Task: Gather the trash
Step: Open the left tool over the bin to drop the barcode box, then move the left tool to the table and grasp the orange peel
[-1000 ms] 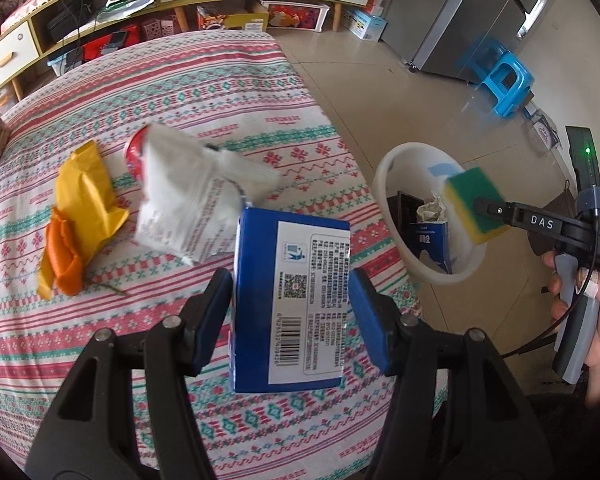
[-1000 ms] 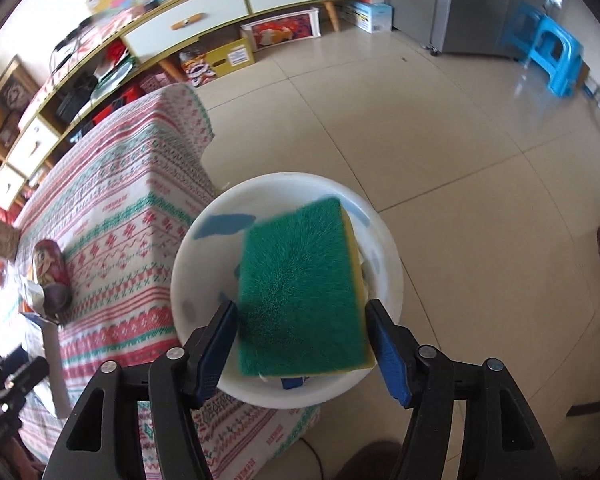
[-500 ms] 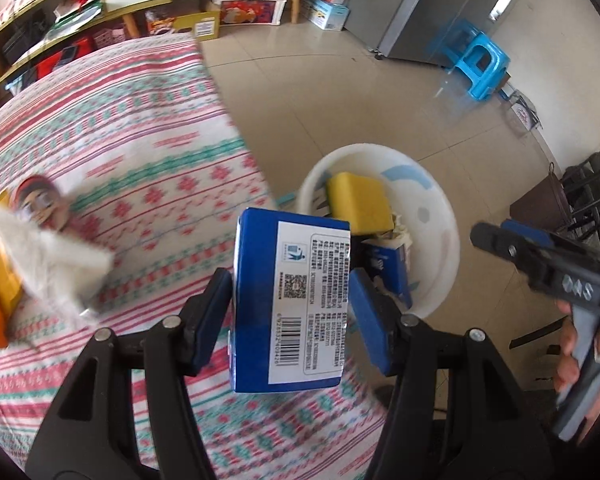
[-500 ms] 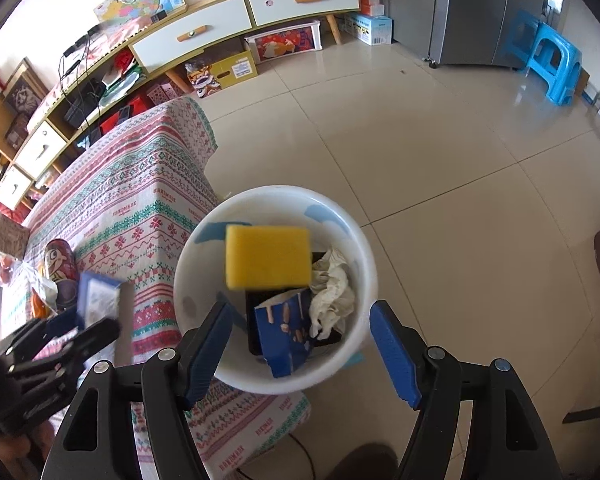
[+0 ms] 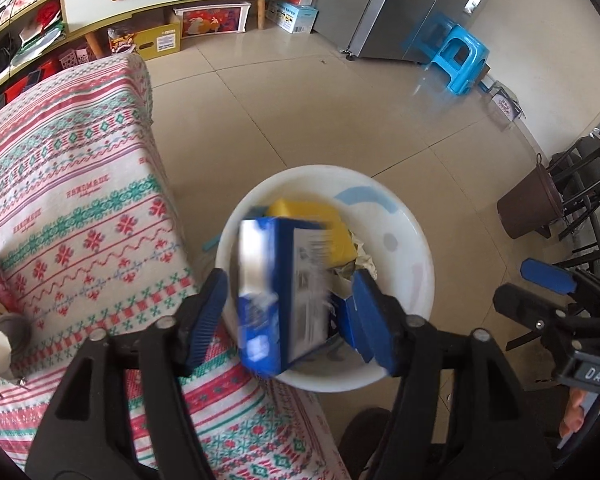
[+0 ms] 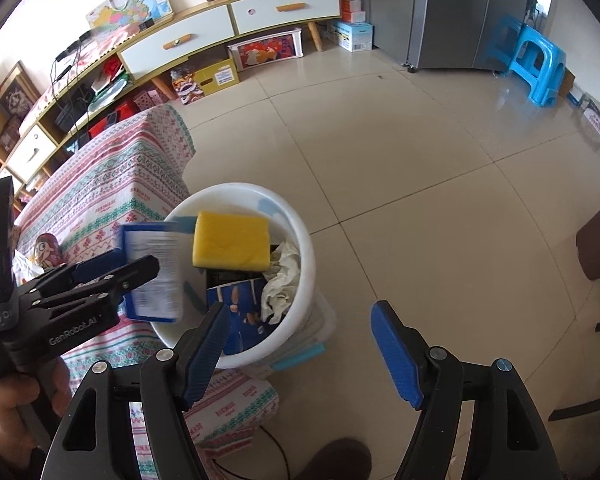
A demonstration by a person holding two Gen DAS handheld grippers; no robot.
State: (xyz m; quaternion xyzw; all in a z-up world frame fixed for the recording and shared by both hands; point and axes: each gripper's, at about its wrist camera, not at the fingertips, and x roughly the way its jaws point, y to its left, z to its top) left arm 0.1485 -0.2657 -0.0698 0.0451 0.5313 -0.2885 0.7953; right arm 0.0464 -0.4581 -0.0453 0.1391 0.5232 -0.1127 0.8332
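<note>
While the left gripper (image 5: 288, 312) hangs over the white bin (image 5: 414, 248), its jaws have just been opening, and the blue carton (image 5: 276, 296) between them is blurred, tilted and clear of both pads, so it is released rather than clamped. That carton sits over the bin's mouth, on the side nearest the table with the patterned cloth (image 5: 80, 184). From the right wrist view the same carton (image 6: 152, 276) shows at the bin's (image 6: 300, 240) table-side rim, in front of the left gripper (image 6: 116, 268). Inside the bin lie a yellow sponge (image 6: 232, 244), a crumpled paper wad (image 6: 282, 280) beside it, and another blue box (image 6: 240, 316) below the sponge. The right gripper (image 6: 300, 354) hangs on the side of the bin away from the table, jaws spread with nothing between them. A red can (image 6: 48, 250) lies on the table, just beyond the bin's rim from the right wrist view. A blue stool (image 5: 460, 60) stands on the floor well beyond the bin.
</note>
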